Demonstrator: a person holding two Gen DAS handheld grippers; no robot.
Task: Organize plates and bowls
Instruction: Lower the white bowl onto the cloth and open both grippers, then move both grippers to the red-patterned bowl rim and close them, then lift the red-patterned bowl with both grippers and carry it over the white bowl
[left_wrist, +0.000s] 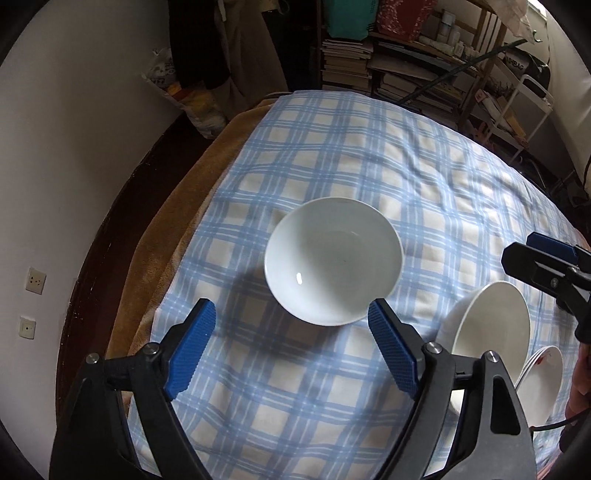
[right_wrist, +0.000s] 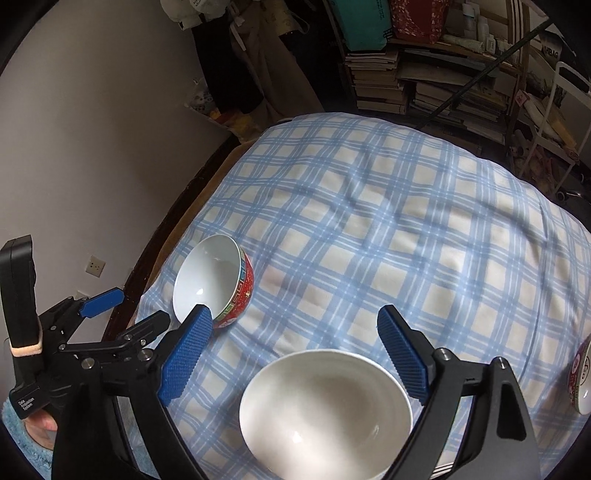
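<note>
Fingers of the left gripper (left_wrist: 291, 354) are standing wide, holding nothing, with the red bowl (left_wrist: 333, 261) lying just beyond their tips on the checked cloth (left_wrist: 332, 155); its red outside is showing only in the right wrist view, where it is sitting upright near the left edge. That spread is probably being kept to take its rim. Right gripper (right_wrist: 295, 360) is likewise gaping and empty, hovering over the white bowl (right_wrist: 325, 413), which seems to be sitting on stacked dishes, likely the gathering pile. Another patterned bowl (right_wrist: 583, 380) is waiting at far right.
</note>
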